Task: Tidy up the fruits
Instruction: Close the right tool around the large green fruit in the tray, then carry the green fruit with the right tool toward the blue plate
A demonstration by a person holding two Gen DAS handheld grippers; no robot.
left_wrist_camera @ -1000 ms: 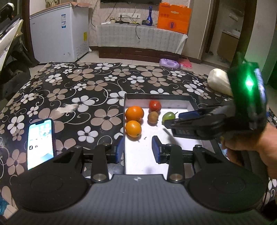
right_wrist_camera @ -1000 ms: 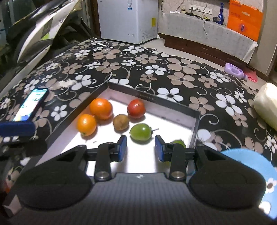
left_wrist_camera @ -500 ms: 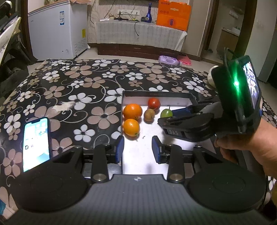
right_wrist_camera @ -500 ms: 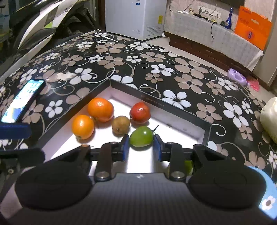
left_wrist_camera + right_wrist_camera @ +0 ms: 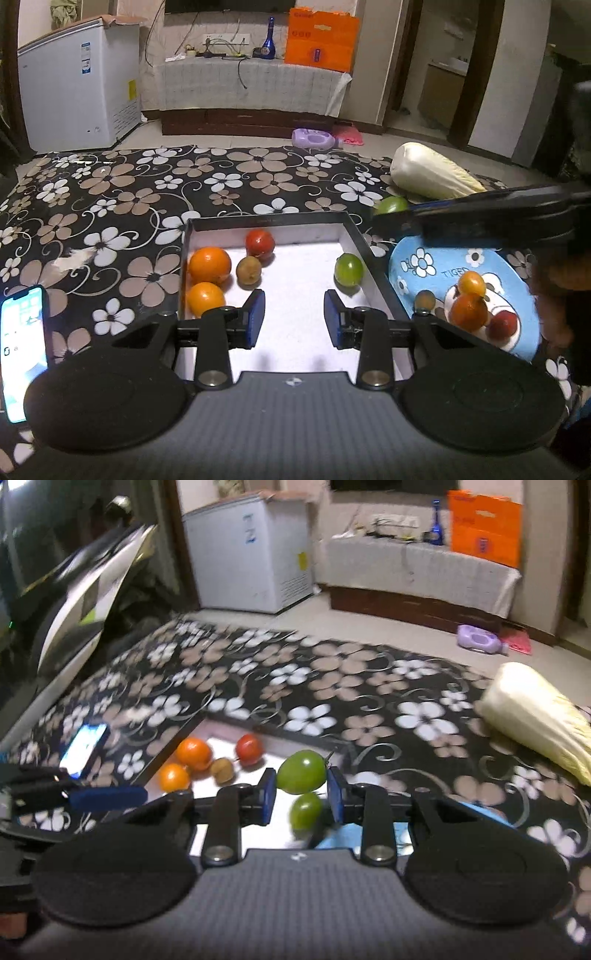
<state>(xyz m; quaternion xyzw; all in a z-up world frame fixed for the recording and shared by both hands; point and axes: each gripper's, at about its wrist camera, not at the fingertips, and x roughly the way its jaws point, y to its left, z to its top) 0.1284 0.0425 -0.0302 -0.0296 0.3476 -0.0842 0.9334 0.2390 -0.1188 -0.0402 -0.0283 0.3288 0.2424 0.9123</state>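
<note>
Two oranges [image 5: 209, 265] [image 5: 205, 299], one red tomato [image 5: 260, 243], one brown fruit [image 5: 249, 270] and one green tomato [image 5: 348, 269] lie in the tray [image 5: 269, 220] ahead of the left gripper [image 5: 293, 318]. Another green tomato [image 5: 301, 771] sits between the right gripper [image 5: 301, 792] pads. Four small fruits [image 5: 471, 312] rest on one blue plate [image 5: 410, 266] to the right. One phone [image 5: 22, 354], one cabbage [image 5: 432, 175].

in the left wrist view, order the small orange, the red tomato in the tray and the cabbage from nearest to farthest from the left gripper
1. small orange, in the tray's near left corner, just beyond the left gripper.
2. red tomato, at the tray's far wall.
3. cabbage, far right on the floral cloth, beyond the tray.
</note>
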